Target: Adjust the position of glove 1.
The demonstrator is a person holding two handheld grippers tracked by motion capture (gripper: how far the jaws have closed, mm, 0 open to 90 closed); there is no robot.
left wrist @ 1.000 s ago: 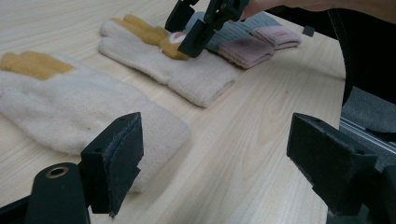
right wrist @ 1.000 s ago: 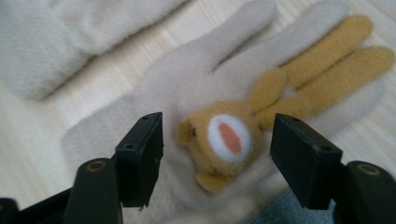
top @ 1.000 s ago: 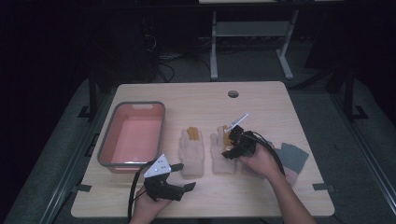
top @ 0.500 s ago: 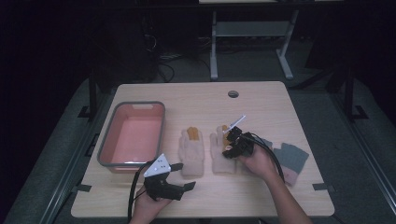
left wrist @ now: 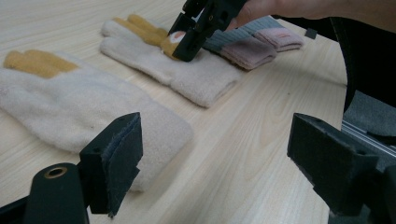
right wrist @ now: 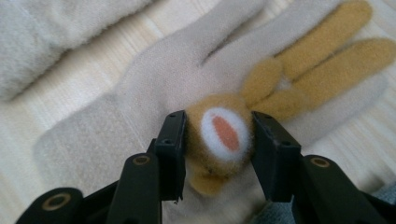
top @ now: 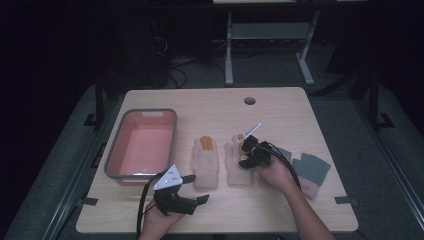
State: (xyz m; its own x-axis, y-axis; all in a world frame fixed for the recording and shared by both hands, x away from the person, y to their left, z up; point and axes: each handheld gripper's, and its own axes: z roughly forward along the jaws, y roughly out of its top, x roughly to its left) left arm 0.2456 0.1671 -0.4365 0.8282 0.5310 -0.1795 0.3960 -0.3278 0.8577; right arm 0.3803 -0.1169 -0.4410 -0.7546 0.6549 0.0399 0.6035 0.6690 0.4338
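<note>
Two cream gloves with orange fingers lie side by side mid-table, the left glove (top: 206,162) and the right glove (top: 236,172). My right gripper (top: 246,151) points down onto the right glove. Its jaws have just been closing, and its pads now press both sides of a fuzzy orange patch (right wrist: 219,163) with a white and red spot. In the left gripper view that same gripper (left wrist: 189,42) sits on the farther glove (left wrist: 196,74). My left gripper (top: 196,189) hovers open near the table's front edge with nothing between its jaws, just short of the nearer glove's cuff (left wrist: 154,126).
A pink tray with a grey rim (top: 113,161) stands at the left. Grey and pink gloves (top: 311,172) lie right of my right hand. A round cable hole (top: 249,100) is at the table's back. Bare wood stretches along the front edge.
The right gripper's jaws have drawn in onto the orange patch of the right glove. Both hands have stayed where they were.
</note>
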